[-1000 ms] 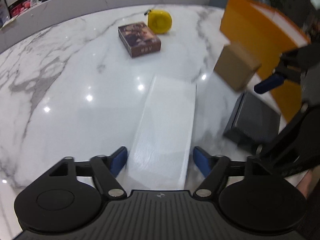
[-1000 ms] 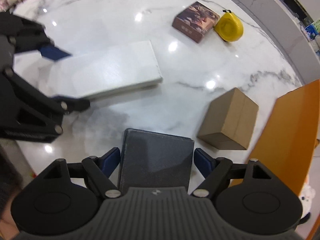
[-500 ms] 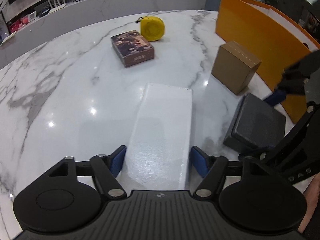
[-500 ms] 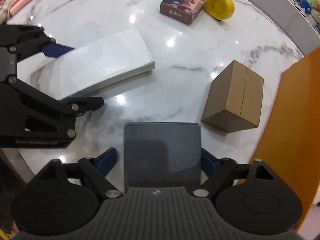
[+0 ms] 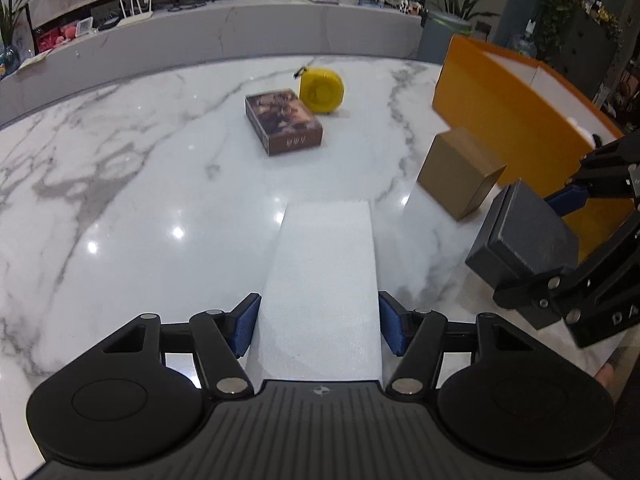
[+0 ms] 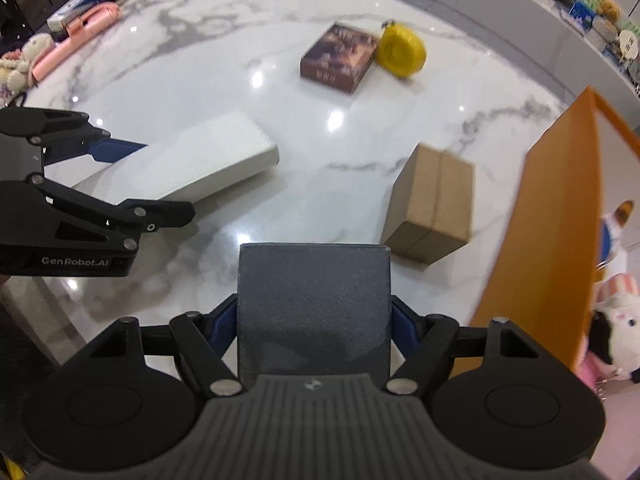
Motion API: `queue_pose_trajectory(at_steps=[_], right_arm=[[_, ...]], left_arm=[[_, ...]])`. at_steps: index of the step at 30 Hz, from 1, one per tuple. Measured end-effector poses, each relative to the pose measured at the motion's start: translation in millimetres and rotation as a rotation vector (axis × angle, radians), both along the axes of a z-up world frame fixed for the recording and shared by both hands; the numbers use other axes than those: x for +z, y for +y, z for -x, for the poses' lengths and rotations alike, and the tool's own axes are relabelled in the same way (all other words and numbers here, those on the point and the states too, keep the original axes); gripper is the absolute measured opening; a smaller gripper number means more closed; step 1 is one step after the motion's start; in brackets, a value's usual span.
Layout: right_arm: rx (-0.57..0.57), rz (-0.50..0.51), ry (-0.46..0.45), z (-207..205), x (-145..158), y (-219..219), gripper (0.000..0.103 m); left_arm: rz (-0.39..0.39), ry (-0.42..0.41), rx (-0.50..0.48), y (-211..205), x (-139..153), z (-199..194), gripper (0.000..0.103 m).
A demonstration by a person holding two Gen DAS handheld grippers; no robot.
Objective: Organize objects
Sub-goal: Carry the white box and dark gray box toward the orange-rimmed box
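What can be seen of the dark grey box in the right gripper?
The dark grey box is flat and squarish, with a fine woven-looking texture and a lid seam along its side. It sits between the jaws of the right gripper, which are closing on it; the blue pads press both sides. In the left wrist view it hangs tilted, clear of the marble table.

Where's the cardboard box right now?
The cardboard box sits on the marble table, beside the orange bin, ahead of the dark grey box.

Two downward wrist views, shared tabletop (image 5: pixel 160 200)
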State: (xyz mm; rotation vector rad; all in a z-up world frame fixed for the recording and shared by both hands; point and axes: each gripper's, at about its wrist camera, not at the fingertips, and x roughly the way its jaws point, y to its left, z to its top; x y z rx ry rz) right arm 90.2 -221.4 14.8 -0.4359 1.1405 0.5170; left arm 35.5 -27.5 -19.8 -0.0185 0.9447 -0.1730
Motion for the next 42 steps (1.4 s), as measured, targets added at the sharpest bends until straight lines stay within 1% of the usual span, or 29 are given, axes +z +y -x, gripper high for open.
queue_pose_trajectory(at_steps=[5,9,15,18,21,24,32,36,42], right_arm=[[0.009,-0.022,-0.049,2.6,23.5,-6.4,0.076],[0.017,-0.039,-0.080,8.5,37.7,-11.3,0.076],[0.019,-0.054,-0.116,14.9,54.8,-21.0,0.076],[0.010,-0.064,-0.133,16.2,62.3,-27.8,0.076],[0.005,-0.072,-0.152,18.0,72.2,-36.1,0.076],[-0.010,-0.076,-0.180,17.8,85.4,-48.8,0.076],[-0.065,-0.063,-0.252,14.2,124.6,-93.1,0.076],[-0.098,-0.047,-0.279,9.8,137.3,-116.8,0.076],[-0.150,-0.030,-0.296,1.8,144.2,-149.0,0.076]], left_arm=[[-0.011,-0.010,-0.004,-2.7,9.5,5.8,0.070],[0.018,-0.025,0.021,1.7,20.4,7.9,0.069],[0.015,-0.052,0.032,1.1,38.0,10.2,0.069],[0.031,-0.057,0.038,0.7,44.0,11.3,0.069],[0.034,-0.072,0.026,-5.6,54.7,11.7,0.069],[0.024,-0.100,-0.002,-18.1,70.5,8.7,0.069],[0.030,-0.174,-0.085,-63.4,111.3,-9.9,0.069],[0.022,-0.204,-0.144,-94.4,127.9,-22.2,0.069],[-0.004,-0.231,-0.250,-148.2,138.9,-37.2,0.069]])
